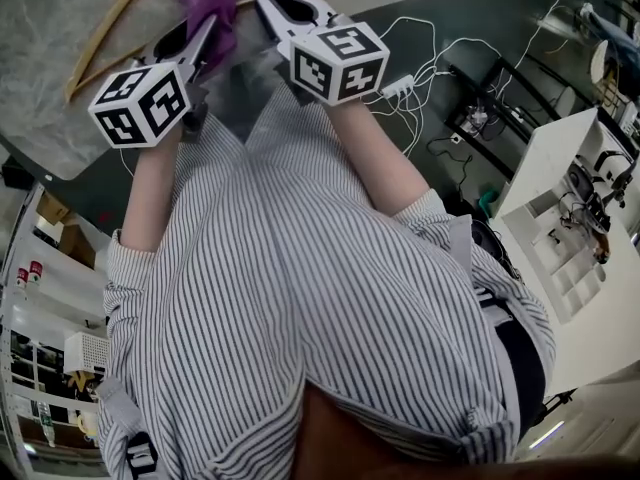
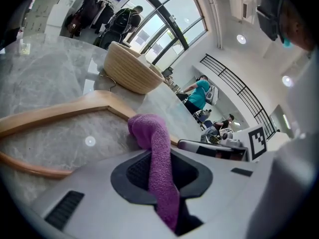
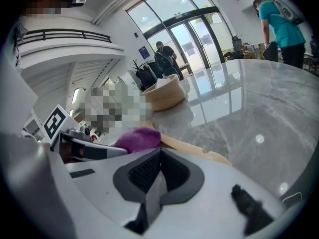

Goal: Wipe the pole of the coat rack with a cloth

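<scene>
Left gripper (image 2: 160, 171) of mine pinches the purple cloth (image 2: 152, 133) tight; my right gripper (image 3: 157, 173) is closed on nothing. Both hover over a wooden hanger (image 2: 65, 111). I see no rack pole here; I'd keep the cloth's free fold loose for wrapping it.

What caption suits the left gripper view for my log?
Left gripper shut on a purple cloth; wooden hanger and woven basket on the marble table beyond.

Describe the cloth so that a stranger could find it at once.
On the grey marble table lies a wooden hanger. Near it, the left gripper is shut on the cloth: the only purple, fluffy thing there.
</scene>
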